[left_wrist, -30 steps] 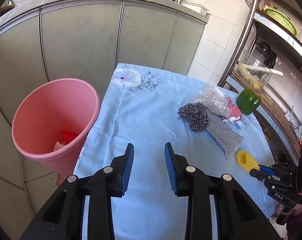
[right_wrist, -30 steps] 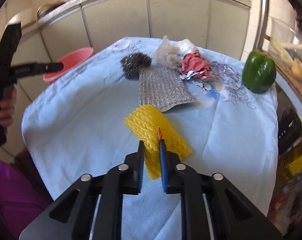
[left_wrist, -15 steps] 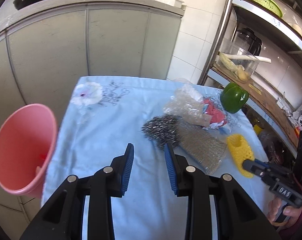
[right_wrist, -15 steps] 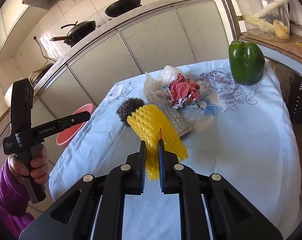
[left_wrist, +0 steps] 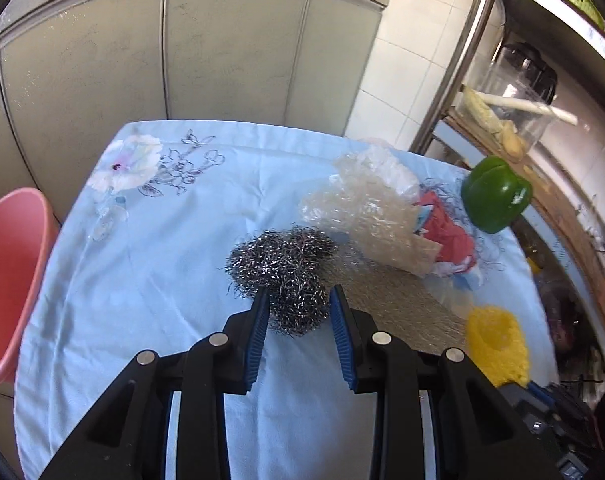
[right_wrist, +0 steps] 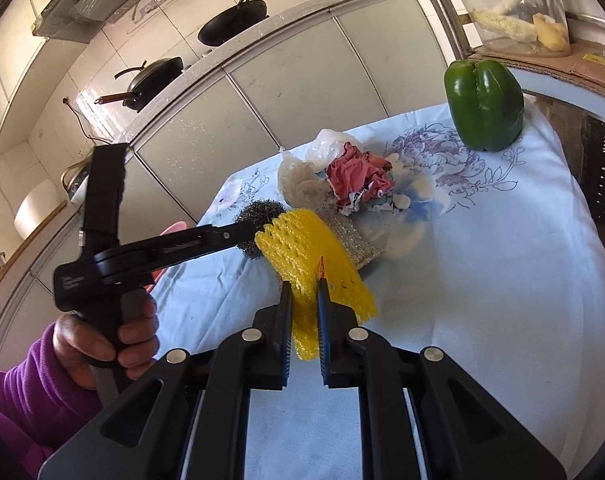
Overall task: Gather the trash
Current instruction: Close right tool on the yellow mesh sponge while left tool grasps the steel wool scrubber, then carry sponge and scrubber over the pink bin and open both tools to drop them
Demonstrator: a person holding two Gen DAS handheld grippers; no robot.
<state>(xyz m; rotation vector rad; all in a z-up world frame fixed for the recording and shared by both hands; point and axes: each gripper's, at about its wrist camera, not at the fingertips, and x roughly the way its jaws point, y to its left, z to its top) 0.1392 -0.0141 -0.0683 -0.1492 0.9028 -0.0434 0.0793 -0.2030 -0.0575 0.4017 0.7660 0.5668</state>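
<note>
My left gripper (left_wrist: pixel 298 298) is open, its blue pads on either side of a steel wool ball (left_wrist: pixel 282 268) on the blue tablecloth (left_wrist: pixel 150 264). My right gripper (right_wrist: pixel 304 286) is shut on a yellow foam fruit net (right_wrist: pixel 314 252) and holds it above the table; the net also shows in the left wrist view (left_wrist: pixel 496 346). Behind the wool lie a crumpled clear plastic bag (left_wrist: pixel 366 212), a red crumpled wrapper (left_wrist: pixel 448 236) and a silver mesh cloth (left_wrist: pixel 398 308). The pink trash bin (left_wrist: pixel 6 276) stands beside the table's left edge.
A green bell pepper (left_wrist: pixel 496 196) stands at the table's far right corner. Grey cabinets (left_wrist: pixel 182 52) rise behind the table. A metal shelf unit (left_wrist: pixel 542 128) with a clear container is on the right. The left gripper's handle (right_wrist: pixel 102 232) crosses the right wrist view.
My left gripper has swung right from the bin and come down around the steel wool ball. My right gripper has lifted the yellow net off the table and raised it.
</note>
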